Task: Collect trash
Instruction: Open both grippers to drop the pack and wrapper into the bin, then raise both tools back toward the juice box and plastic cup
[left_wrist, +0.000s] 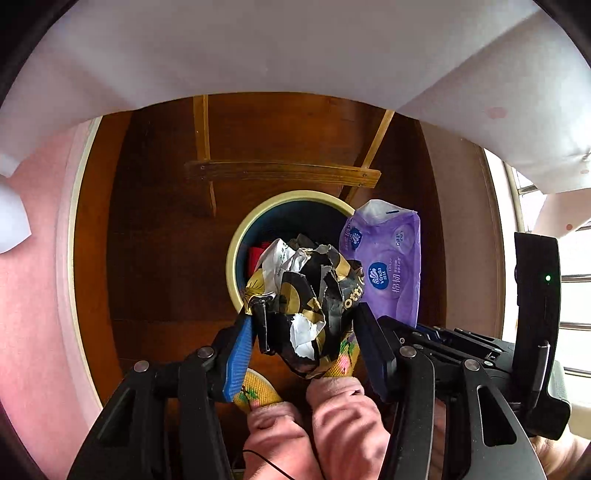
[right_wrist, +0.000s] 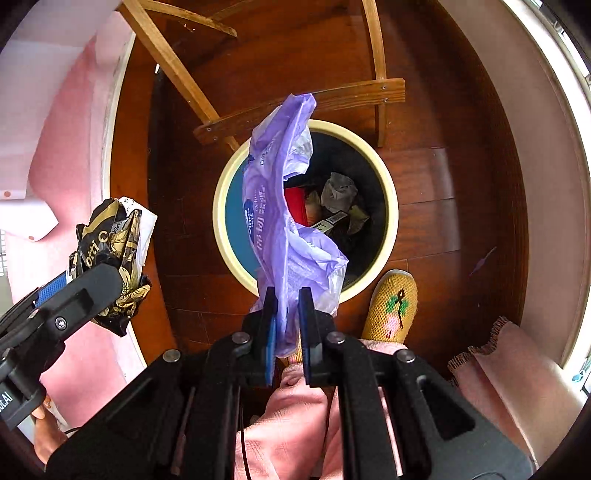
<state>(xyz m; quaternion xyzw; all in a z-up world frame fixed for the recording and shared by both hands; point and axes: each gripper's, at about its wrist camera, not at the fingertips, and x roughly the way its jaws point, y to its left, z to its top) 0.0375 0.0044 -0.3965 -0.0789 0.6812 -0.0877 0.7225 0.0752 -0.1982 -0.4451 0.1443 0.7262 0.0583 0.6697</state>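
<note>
Pointing down over the bin (right_wrist: 388, 192), the left gripper (left_wrist: 306, 317) clamps a crumpled wrapper (left_wrist: 310, 291), the right gripper (right_wrist: 287, 299) a purple bag (right_wrist: 284, 206); only the right view shows the bin's trash.

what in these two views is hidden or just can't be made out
- Trash bin contents: in the right wrist view the purple tissue wrapper covers the left part; in the left wrist view the crumpled black and gold wrapper blocks most of the opening.
- Full brand name on the black and gold wrapper: creased, only a few letters show.
- Second slipper: right wrist view, hidden behind the right gripper.
</note>
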